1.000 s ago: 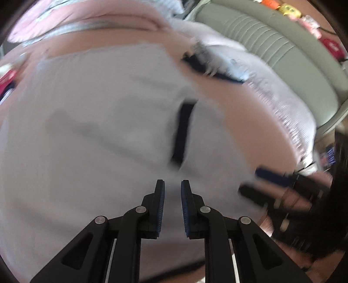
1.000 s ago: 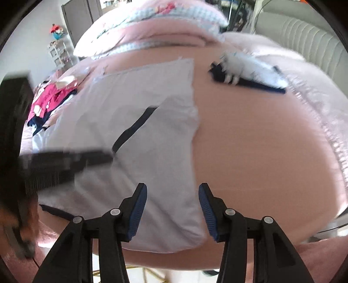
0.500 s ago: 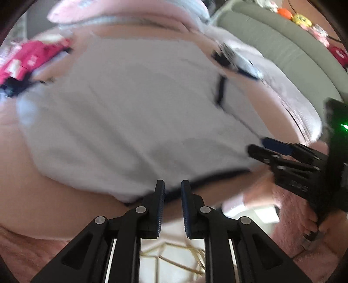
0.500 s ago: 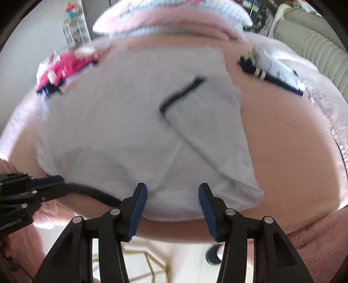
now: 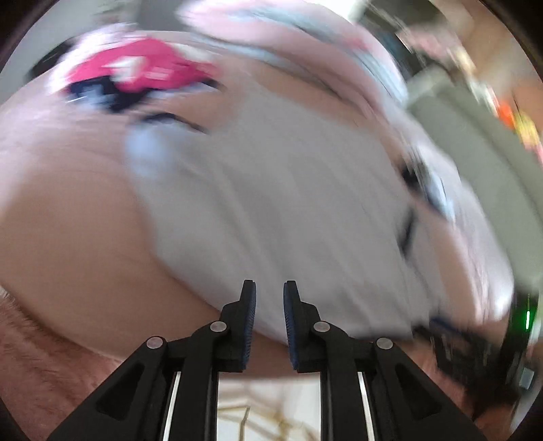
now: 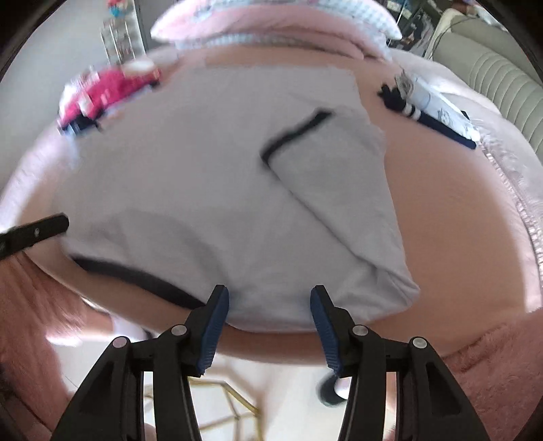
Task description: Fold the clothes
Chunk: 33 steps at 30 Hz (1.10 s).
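Observation:
A light grey shirt (image 6: 210, 176) with dark trim lies flat on the pink bed (image 6: 458, 220), one sleeve (image 6: 339, 190) folded across it. My right gripper (image 6: 269, 298) hovers open over the shirt's near hem, with no cloth pinched. In the blurred left wrist view the shirt (image 5: 288, 203) fills the middle. My left gripper (image 5: 268, 295) is above its near left edge, its jaws opening from a narrow gap with nothing between them. A finger of the left gripper (image 6: 37, 232) shows at the left of the right wrist view. The right gripper (image 5: 475, 346) appears at the lower right of the left wrist view.
A heap of red and dark clothes (image 6: 108, 88) lies at the far left of the bed. A dark-blue and white item (image 6: 427, 101) lies at the far right. Pillows (image 6: 271, 20) are at the head, a grey-green sofa (image 6: 502, 74) beyond. The floor and a gold wire frame (image 6: 230, 400) are below the bed's edge.
My left gripper has swept from over the shirt's middle to its near left edge, rolling as it went. The right gripper shifted slightly at first and now holds still.

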Each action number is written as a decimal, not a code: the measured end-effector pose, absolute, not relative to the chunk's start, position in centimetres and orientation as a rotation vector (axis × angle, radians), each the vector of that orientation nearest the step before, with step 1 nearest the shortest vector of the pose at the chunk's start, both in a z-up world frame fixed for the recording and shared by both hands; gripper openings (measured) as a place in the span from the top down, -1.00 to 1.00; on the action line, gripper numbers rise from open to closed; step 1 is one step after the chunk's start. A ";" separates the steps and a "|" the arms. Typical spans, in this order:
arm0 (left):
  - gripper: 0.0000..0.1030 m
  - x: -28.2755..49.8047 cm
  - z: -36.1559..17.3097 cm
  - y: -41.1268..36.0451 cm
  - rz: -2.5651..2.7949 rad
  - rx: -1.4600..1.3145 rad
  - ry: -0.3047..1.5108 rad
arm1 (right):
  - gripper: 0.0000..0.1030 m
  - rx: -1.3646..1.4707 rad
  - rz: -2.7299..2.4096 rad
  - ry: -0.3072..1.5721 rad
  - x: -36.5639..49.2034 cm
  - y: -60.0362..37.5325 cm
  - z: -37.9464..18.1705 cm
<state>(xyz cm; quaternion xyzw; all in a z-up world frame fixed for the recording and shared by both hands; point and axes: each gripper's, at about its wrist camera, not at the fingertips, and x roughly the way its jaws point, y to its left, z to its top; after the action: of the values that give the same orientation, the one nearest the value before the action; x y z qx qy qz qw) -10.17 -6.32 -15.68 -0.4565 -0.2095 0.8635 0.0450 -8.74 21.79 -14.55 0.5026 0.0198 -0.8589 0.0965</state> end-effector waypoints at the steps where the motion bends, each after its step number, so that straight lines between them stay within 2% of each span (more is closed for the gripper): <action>1: 0.64 -10.2 -15.7 -8.2 2.658 -1.385 -0.743 | 0.03 1.461 -2.545 0.025 -9.1 21.6 -14.1; 3: 0.59 -10.1 -16.4 -11.9 2.641 -1.403 -0.907 | 0.03 1.424 -2.521 0.008 -10.1 20.6 -13.4; 6: 0.56 -11.1 -17.4 -14.8 2.584 -1.387 -1.112 | 0.03 1.410 -2.468 0.106 -12.3 17.4 -12.9; 7: 0.45 -11.9 -17.5 -14.8 2.576 -1.379 -1.141 | 0.03 1.400 -2.451 0.132 -13.1 16.3 -12.6; 10: 0.09 -14.6 -17.0 -16.4 2.610 -1.358 -1.108 | 0.03 1.363 -2.400 0.165 -14.3 13.2 -11.9; 11: 0.05 -15.7 -17.3 -16.5 2.613 -1.377 -1.093 | 0.03 1.346 -2.382 0.172 -14.8 12.0 -11.6; 15: 0.05 -19.1 -19.1 -17.2 2.586 -1.456 -1.050 | 0.03 1.288 -2.337 0.193 -16.3 6.9 -10.8; 18: 0.05 -19.5 -20.0 -16.9 2.566 -1.368 -1.011 | 0.03 1.288 -2.333 0.195 -17.1 4.0 -11.4; 19: 0.16 -19.5 -20.0 -16.8 2.571 -1.345 -0.983 | 0.03 1.297 -2.333 0.193 -17.4 3.3 -11.8; 20: 0.65 -19.6 -19.9 -16.6 2.560 -1.336 -0.962 | 0.03 1.318 -2.333 0.184 -17.5 2.8 -12.4; 21: 0.85 -19.8 -19.9 -16.5 2.550 -1.328 -0.943 | 0.03 1.347 -2.332 0.167 -17.7 2.7 -13.1; 28: 0.89 -19.1 -17.9 -16.7 2.603 -1.224 -0.862 | 0.03 1.492 -2.314 -0.014 -18.8 5.0 -16.2; 33: 0.89 -19.3 -17.1 -17.2 2.626 -1.174 -0.865 | 0.03 1.503 -2.355 0.022 -19.1 5.1 -16.1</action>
<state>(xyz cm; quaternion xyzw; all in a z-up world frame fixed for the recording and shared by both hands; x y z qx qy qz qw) -19.28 -17.15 -17.09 -0.3898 -0.2874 0.8722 0.0688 -19.11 5.12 -16.08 0.5299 0.0078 -0.8302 0.1729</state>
